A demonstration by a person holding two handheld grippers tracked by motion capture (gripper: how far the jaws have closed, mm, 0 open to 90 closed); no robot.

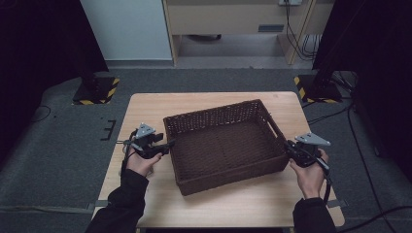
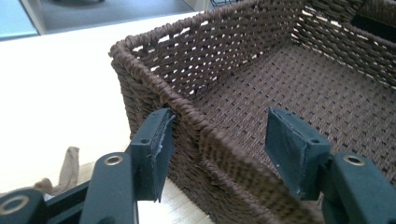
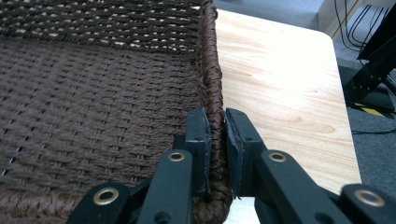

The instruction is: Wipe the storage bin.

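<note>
My right claw (image 3: 217, 154) is clamped on the right wall of the dark brown woven basket (image 1: 224, 141): in the right gripper view one pad sits inside the wall and the other outside, both pressed flat against the braided rim. My left claw (image 2: 219, 149) straddles the basket's left wall but does not grip it. In the left gripper view the outer pad sits against the weave, or just off it, while the inner pad hangs well apart from the wall, over the basket's floor, so the jaws stand wide with the rim between them.

From the high view the basket sits roughly in the middle of the pale wooden surface (image 1: 145, 109), turned a little so its corners point slightly off the surface's edges. Its near wall leaves a broad bare strip of surface toward me, and a narrower strip lies open beyond its far wall. On the left there is bare wood outside the basket where my left hand (image 1: 143, 162) rests; on the right my right hand (image 1: 308, 170) is near the surface's right edge, with little surface left beyond it. A scrap of tan cloth (image 2: 65, 170) lies on the wood beside my left claw.
</note>
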